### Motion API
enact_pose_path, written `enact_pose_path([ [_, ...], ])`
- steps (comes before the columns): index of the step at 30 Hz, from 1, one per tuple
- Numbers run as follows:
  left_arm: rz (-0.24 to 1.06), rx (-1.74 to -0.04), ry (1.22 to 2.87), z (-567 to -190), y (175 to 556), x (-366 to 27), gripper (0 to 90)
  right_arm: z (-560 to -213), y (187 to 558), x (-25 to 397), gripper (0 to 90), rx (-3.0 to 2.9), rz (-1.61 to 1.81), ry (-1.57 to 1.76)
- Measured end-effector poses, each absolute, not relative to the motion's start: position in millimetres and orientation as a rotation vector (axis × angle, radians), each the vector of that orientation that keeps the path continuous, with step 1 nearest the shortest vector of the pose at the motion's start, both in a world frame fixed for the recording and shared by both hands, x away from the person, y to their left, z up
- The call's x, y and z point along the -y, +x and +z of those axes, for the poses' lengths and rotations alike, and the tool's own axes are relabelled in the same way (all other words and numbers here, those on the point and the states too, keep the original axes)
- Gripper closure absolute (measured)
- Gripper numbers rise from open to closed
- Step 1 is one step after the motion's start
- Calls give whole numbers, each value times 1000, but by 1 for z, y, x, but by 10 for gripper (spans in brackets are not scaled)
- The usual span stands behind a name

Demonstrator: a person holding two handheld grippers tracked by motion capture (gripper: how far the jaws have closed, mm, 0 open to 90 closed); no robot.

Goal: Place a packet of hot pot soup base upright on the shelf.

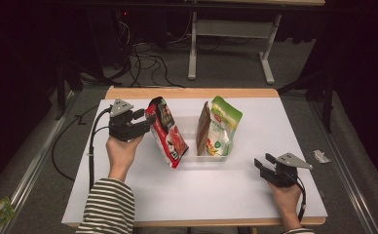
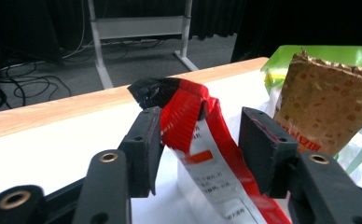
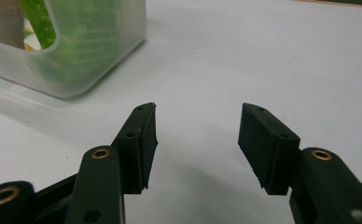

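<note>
The left gripper (image 1: 148, 117) is raised off the table, and the top of one red pouch (image 1: 166, 132) lies between its jaws. In the left gripper view the crumpled black-and-red top edge of that red pouch (image 2: 193, 121) touches the left jaw, while a gap shows beside the right jaw, so the jaws stand wide around the pouch and whether they pinch it cannot be told. The pouch hangs tilted, just left of the clear plastic bin (image 1: 215, 157), with its lower end close to the white table (image 1: 201, 195).

Two more pouches stand upright in that bin: one brown pouch (image 1: 203, 127) on its left side and one green pouch (image 1: 223, 124) to the right of it. That makes three pouches and one bin.

The right gripper (image 1: 261, 165) rests low on the table, right of the bin and nearer the person. Its jaws stand apart with nothing between them, and the right gripper view shows bare table there and a corner of the bin (image 3: 76, 70) beyond.
</note>
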State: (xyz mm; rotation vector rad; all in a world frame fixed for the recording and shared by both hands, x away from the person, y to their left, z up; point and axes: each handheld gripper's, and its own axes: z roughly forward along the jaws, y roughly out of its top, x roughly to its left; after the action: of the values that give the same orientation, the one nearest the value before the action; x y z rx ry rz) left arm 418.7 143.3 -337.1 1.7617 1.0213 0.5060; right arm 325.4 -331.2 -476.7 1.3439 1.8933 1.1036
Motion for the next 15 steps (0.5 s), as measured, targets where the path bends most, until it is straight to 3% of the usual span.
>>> enact_pose_path([
  [6, 470, -1043, 1776, -340, 410, -148, 420, -477, 325, 331, 471, -1898, 1101, 1344],
  [15, 416, -1081, 1808, -355, 391, -155, 401, -477, 325, 331, 470, -1896, 1096, 1347],
])
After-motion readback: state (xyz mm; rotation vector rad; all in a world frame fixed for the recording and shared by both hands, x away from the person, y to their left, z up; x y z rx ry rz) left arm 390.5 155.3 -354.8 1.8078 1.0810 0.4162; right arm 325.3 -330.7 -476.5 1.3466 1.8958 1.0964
